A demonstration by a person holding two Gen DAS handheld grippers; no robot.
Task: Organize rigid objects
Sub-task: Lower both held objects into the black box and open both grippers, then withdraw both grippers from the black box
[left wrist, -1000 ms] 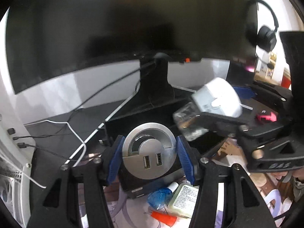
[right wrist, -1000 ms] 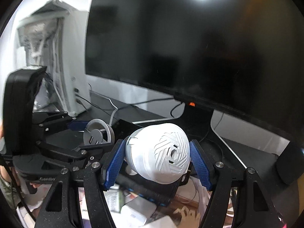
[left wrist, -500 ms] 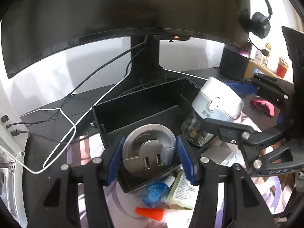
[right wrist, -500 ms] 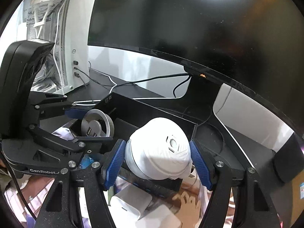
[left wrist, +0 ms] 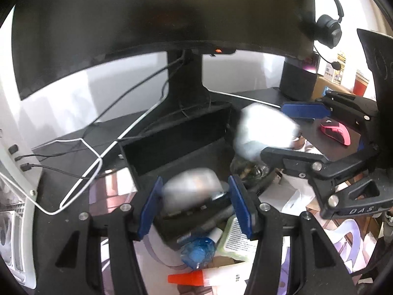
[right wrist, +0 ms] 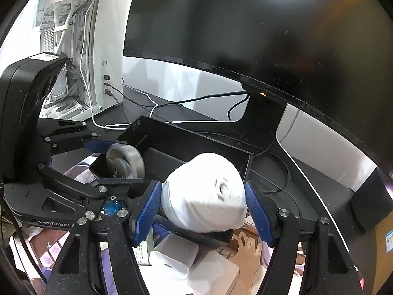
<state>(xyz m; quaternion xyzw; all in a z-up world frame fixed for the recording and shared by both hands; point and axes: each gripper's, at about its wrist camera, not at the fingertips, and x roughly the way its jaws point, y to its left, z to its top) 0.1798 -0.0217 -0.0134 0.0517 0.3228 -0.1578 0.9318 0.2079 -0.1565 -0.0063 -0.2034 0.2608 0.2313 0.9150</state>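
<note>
Left wrist view: our left hand-held gripper (left wrist: 194,196) clamps the blurred silver USB hub (left wrist: 191,184) over the black tray (left wrist: 172,145); we should lower it level.

Right wrist view: our right hand-held gripper (right wrist: 203,204) grips the white-capped jar (right wrist: 205,191) above the tray's near wall; clear it first.

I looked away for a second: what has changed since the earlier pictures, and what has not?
Both grippers came down and forward over the black box, which now fills more of each view. The left gripper still clamps the silver USB hub; the right gripper still clamps the white-lidded jar. Nothing was let go.
</note>
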